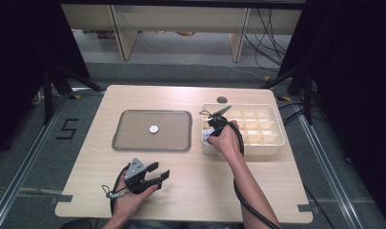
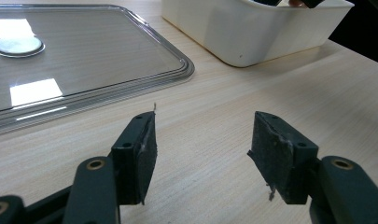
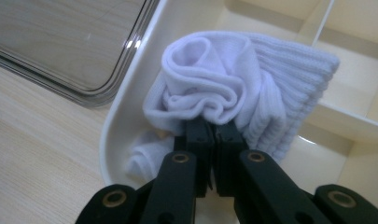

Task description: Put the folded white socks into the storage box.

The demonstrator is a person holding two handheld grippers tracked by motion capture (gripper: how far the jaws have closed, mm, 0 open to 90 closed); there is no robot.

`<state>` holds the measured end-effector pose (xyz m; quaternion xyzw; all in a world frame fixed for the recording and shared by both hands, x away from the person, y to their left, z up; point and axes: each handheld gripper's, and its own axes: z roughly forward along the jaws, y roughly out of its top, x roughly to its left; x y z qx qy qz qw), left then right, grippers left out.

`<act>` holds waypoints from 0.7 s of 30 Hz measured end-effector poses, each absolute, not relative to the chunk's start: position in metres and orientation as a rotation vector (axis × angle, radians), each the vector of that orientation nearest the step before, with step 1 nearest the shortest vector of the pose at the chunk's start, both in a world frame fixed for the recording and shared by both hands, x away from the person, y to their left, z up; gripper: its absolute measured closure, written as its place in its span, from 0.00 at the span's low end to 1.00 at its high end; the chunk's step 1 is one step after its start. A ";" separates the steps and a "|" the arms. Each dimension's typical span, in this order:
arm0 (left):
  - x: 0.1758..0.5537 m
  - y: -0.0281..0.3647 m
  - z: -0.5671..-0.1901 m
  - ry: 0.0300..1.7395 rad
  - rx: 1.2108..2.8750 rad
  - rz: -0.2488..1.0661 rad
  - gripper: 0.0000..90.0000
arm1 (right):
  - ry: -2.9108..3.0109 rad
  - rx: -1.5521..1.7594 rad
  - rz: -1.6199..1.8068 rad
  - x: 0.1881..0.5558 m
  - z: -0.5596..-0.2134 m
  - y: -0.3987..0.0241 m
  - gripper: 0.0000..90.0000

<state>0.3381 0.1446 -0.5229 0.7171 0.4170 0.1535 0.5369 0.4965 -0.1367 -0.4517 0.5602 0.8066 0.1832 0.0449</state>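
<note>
A rolled white sock (image 3: 224, 79) sits in the near-left corner compartment of a cream divided box (image 3: 126, 102). My right gripper (image 3: 213, 126) is shut on a fold at the sock's underside. From above, that gripper (image 1: 210, 133) points down into the box (image 1: 267, 143), and a bit of the sock (image 1: 206, 137) shows by the hand. My left gripper (image 1: 159, 170) rests low over the table's front, jaws open and nothing between them (image 2: 200, 149). A clear tray (image 1: 133, 143) lies in the table's middle with a small white disc (image 1: 154, 129) on it.
The tray (image 2: 107, 56) and its disc (image 2: 17, 45) lie ahead and left of my left gripper, with the box (image 2: 252, 32) ahead and right. The box holds several bare compartments. A round hole (image 1: 222, 99) marks the table's far edge. Dark stands flank the table.
</note>
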 end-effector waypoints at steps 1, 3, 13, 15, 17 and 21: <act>0.338 0.145 -0.523 0.993 1.707 0.365 0.44 | 2.464 1.711 0.560 0.496 -0.452 -0.137 0.97; 0.338 0.145 -0.523 0.993 1.707 0.366 0.44 | 2.466 1.706 0.552 0.496 -0.452 -0.137 0.97; 0.338 0.145 -0.523 0.994 1.707 0.365 0.44 | 2.468 1.698 0.547 0.497 -0.452 -0.134 0.98; 0.338 0.145 -0.523 0.994 1.706 0.366 0.44 | 2.468 1.695 0.543 0.497 -0.453 -0.134 0.98; 0.338 0.144 -0.523 0.997 1.699 0.364 0.44 | 2.467 1.701 0.543 0.497 -0.452 -0.134 0.97; 0.337 0.145 -0.522 1.004 1.712 0.366 0.44 | 2.471 1.725 0.585 0.496 -0.449 -0.138 0.95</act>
